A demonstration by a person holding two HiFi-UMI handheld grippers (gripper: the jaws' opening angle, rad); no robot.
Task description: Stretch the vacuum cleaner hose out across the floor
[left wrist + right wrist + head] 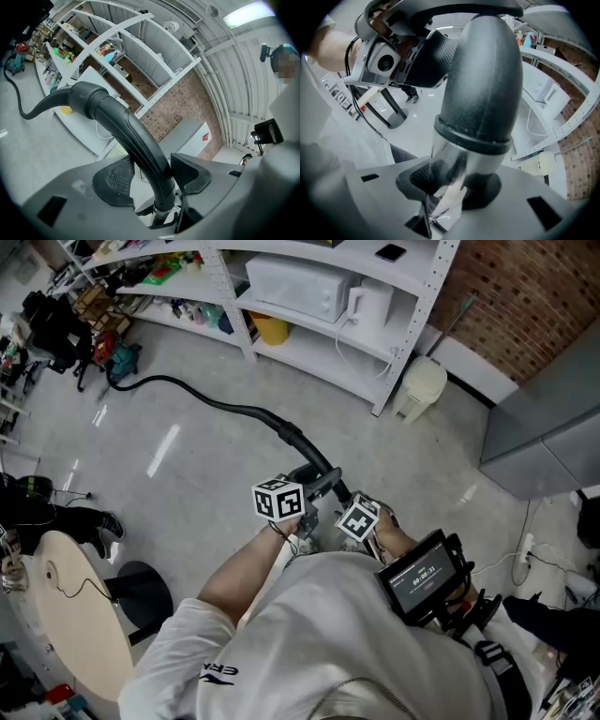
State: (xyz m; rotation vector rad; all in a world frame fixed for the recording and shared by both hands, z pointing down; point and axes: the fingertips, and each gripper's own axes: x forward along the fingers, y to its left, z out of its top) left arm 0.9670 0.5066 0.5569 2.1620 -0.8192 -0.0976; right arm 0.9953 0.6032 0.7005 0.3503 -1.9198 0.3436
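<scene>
The black vacuum hose snakes over the grey floor from the far left towards me and ends in a curved black handle. Both grippers meet at that handle just in front of my body. My left gripper is shut on the curved handle, which runs up between its ribbed pads; beyond it the hose trails away. My right gripper is shut wide on the shiny metal tube below the black elbow. In its own view the right gripper has a pad on each side of the tube.
A white shelf unit with a microwave lines the far wall, with a pale bin beside it. A grey cabinet stands on the right. At the left are a round beige table, a black stool base and clutter.
</scene>
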